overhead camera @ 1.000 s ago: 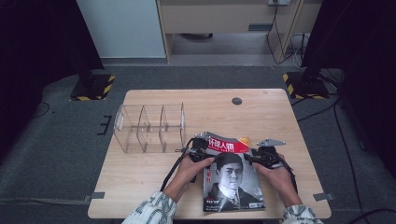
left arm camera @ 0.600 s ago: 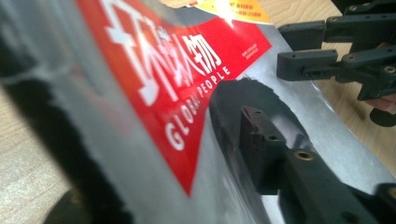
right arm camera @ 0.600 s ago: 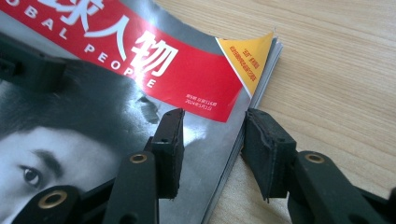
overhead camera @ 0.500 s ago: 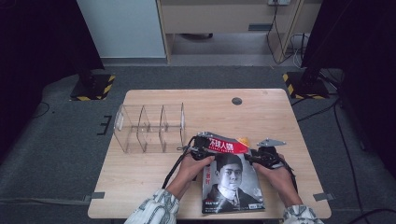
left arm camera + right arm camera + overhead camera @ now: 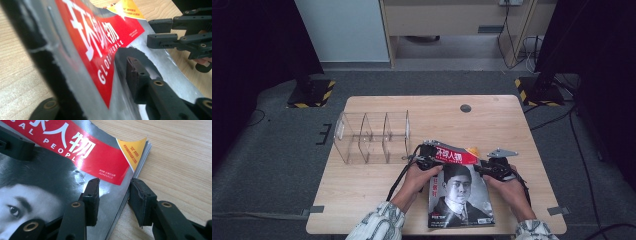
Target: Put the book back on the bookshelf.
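A magazine [image 5: 459, 192] with a red title band and a black-and-white portrait lies at the table's front, its top edge curled up. At its upper left edge my left gripper [image 5: 428, 159] is shut on the magazine [image 5: 100, 50]. The bent cover stands between the jaws [image 5: 92, 72], which have just been opening a little. My right gripper [image 5: 492, 167] is at the upper right edge. Its jaws [image 5: 113, 192] straddle the page edge of the magazine [image 5: 50, 177], one pad over the cover, one beside the pages. They have just been closing and stand open.
A clear plastic divider rack [image 5: 372, 137] stands on the wooden table [image 5: 362, 200], just left of and behind the left gripper. A small dark round disc [image 5: 465, 108] sits near the far edge. The right gripper [image 5: 180, 32] shows across the magazine in the left gripper view.
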A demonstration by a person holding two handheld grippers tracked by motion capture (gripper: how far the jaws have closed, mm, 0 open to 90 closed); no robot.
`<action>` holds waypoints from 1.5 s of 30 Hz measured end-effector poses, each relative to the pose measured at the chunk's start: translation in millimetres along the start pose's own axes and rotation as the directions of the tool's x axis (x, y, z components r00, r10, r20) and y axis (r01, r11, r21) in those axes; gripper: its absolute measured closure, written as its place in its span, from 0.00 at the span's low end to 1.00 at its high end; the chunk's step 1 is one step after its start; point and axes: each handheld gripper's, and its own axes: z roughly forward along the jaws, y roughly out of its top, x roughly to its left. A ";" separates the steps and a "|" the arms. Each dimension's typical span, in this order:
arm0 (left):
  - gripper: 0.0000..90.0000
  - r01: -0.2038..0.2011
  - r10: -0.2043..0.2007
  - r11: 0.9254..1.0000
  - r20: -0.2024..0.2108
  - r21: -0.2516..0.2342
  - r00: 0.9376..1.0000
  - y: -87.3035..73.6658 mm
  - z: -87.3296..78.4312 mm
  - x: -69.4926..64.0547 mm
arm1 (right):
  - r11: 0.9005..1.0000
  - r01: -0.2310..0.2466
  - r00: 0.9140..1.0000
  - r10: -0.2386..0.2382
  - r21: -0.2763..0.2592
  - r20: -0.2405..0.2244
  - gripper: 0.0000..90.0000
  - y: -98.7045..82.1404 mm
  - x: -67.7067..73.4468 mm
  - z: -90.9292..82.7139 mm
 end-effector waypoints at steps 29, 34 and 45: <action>0.84 -0.067 0.068 0.997 -0.019 0.038 0.997 7.1 4.0 2.2 | 1.000 0.007 1.000 -0.007 -0.001 -0.002 0.66 -0.4 0.2 0.3; 0.88 -0.074 0.074 0.997 0.000 -0.002 0.997 7.2 0.2 0.4 | 1.000 0.008 1.000 -0.008 0.005 -0.007 0.60 0.0 0.6 0.8; 0.91 -0.117 0.117 0.992 0.001 -0.052 0.993 8.7 -8.2 -8.5 | 0.999 -0.032 0.999 0.033 -0.009 0.014 0.35 3.6 -2.9 -1.3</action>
